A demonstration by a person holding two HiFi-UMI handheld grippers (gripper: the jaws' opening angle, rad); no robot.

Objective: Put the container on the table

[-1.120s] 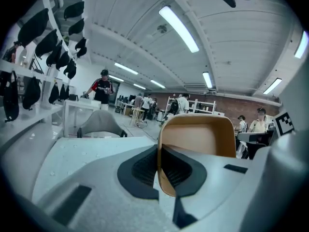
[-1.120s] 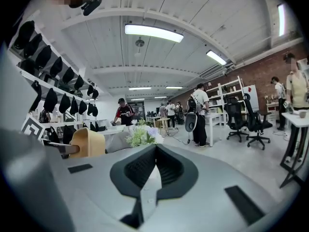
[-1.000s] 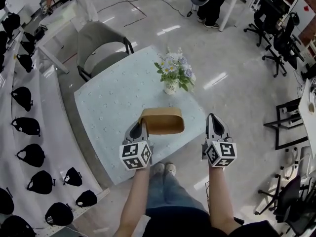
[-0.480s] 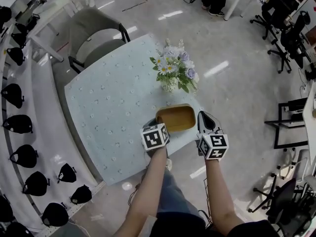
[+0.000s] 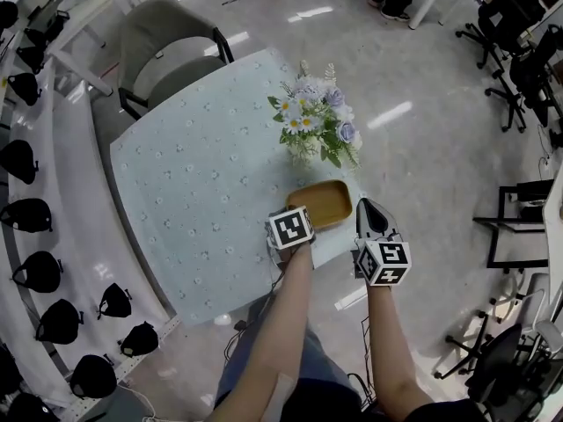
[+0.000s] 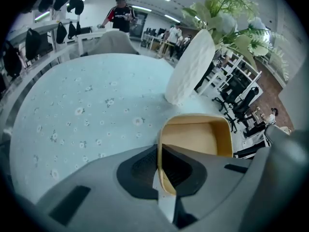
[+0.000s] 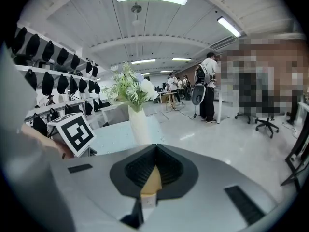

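Change since the earlier frames: the left gripper (image 6: 158, 153) has swung from a ceiling-ward aim down toward the table (image 5: 193, 174). The container (image 6: 195, 138) it carries has come forward from the table's near edge to a spot by the vase (image 6: 190, 74). The right gripper (image 7: 153, 161) has drawn in beside the container's right end.
Container, position: over the table's near right corner, roughly level, mouth up, with its far rim near the vase but apart from it.
Container, contact: we cannot tell whether its base rests on the cloth, as no view shows the underside.
Left gripper, fingers: clamped on the container's near wall, which stands pinched between the two pads.
Right gripper, fingers: drawn close together. The narrow wedge between them shows tan, which we take to be the container. We cannot tell whether they pinch it or it merely shows through.
Done, in our judgement: the carry to the table is all but complete, since the container is over the tabletop and square to it.
Left, in our judgement: seating the base on the cloth, if it is not already down, then letting go of the near wall and drawing the gripper back clear.
Hazard noted: the vase stands close ahead, so any further forward travel risks a knock.
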